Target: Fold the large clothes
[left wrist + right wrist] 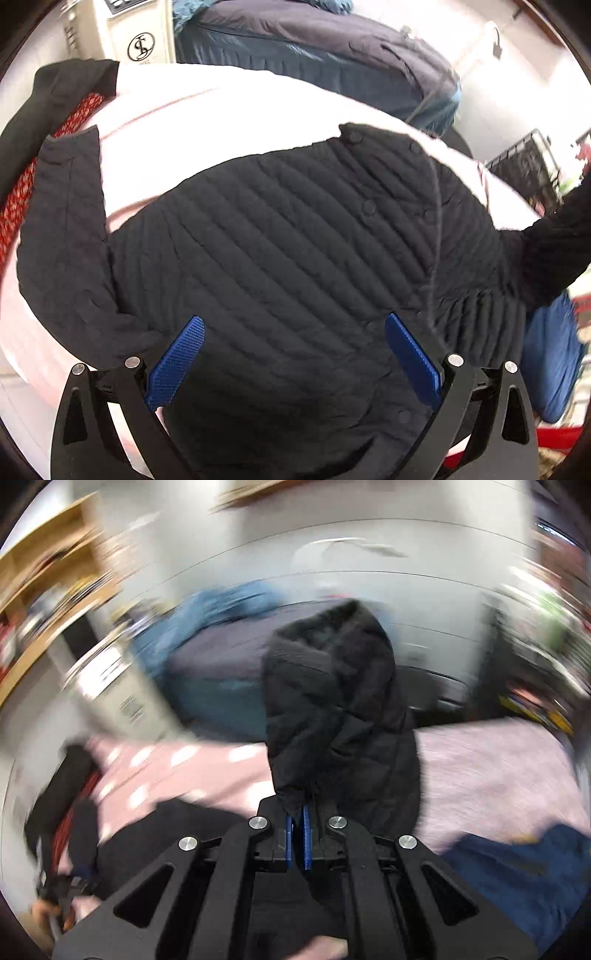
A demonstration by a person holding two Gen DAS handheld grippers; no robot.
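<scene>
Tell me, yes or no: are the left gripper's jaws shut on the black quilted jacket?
No: the left gripper stands wide open above the black quilted jacket, its blue pads apart and pinching nothing.

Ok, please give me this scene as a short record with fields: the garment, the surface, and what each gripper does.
garment: black quilted jacket, spread flat, snap buttons visible
surface: pink cover under the jacket
left gripper: fingers open, above the jacket, holding nothing
right gripper: fingers shut on a lifted part of the jacket
beside: red patterned cloth at the left edge
</scene>
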